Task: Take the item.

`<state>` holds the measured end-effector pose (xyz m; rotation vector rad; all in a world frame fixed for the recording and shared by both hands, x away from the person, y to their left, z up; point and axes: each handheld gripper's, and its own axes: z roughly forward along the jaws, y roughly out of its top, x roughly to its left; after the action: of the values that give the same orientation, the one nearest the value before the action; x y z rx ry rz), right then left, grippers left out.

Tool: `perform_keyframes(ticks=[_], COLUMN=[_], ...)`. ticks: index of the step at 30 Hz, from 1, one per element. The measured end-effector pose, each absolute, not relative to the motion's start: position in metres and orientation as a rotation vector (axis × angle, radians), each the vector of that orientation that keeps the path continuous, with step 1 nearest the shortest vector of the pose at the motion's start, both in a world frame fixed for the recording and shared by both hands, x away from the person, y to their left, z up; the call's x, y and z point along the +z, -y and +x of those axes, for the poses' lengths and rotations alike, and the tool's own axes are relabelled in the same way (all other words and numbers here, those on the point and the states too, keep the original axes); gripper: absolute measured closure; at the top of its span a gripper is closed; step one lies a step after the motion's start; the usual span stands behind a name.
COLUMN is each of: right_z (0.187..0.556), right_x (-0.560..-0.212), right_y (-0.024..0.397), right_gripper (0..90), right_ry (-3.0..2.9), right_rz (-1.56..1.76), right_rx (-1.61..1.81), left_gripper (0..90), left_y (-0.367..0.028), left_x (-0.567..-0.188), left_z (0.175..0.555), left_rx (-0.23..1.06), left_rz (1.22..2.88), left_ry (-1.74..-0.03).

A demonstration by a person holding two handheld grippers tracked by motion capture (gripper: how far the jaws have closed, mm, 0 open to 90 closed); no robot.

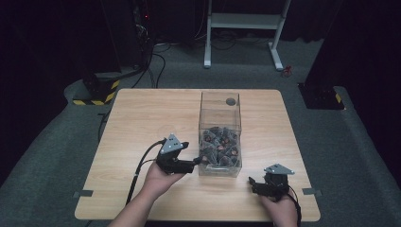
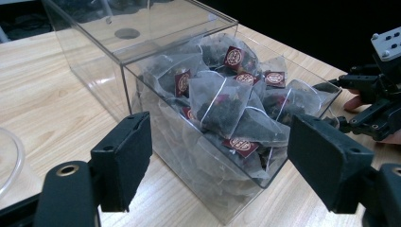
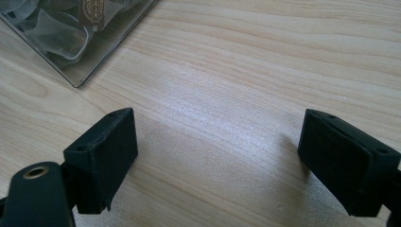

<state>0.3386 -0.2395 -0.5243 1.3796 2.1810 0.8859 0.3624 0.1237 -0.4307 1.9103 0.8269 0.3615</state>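
High view: clear box [image 1: 220, 135] near the middle of the counter [image 1: 142, 118], packed in its lower part with tea bags [image 1: 219, 144], top open. Left claw [image 1: 200, 161] just beside the box's near left corner, aimed at its side wall; whether touching, hard to tell. Right claw [image 1: 252, 182] near the box's near right corner, apart from it, low over the wood.

Left gripper view: box [image 2: 142, 66] dead ahead between the two black jaws, pyramid tea bags [image 2: 222, 106] with dark red labels piled against the clear wall. Left claw [image 2: 220, 156] spread wide, pads off the plastic, nothing gripped. Right gripper farther off beyond the box, at the frame's right edge.

Right gripper view: a corner of the box [image 3: 80, 42] at upper left, bare counter [image 3: 236, 94] ahead. Right claw [image 3: 217, 156] open and empty.

Step in hand, as judged: approaching the box to take a bag. To do well: lift the left claw over the box's rim rather than pushing at the wall, come down from above the pile, pick one bag lying uppermost, close on its mesh body and not on a string or a neighbour. Worth bringing the right claw against the box's far side as a brace, since a light box likely slides.
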Motion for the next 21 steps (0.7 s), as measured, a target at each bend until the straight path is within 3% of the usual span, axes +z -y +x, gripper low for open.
perform_keyframes(ticks=[21], right_z=[0.339], right_x=[-0.524], right_y=[0.24], right_gripper=[12.6], right_ry=[-2.183], right_rz=[1.372], right_rx=[0.887], left_gripper=[27.3], left_y=[-0.108], left_x=[-0.422], left_z=[0.376], left_rx=[0.355], left_rz=[1.913], left_ry=[-0.793])
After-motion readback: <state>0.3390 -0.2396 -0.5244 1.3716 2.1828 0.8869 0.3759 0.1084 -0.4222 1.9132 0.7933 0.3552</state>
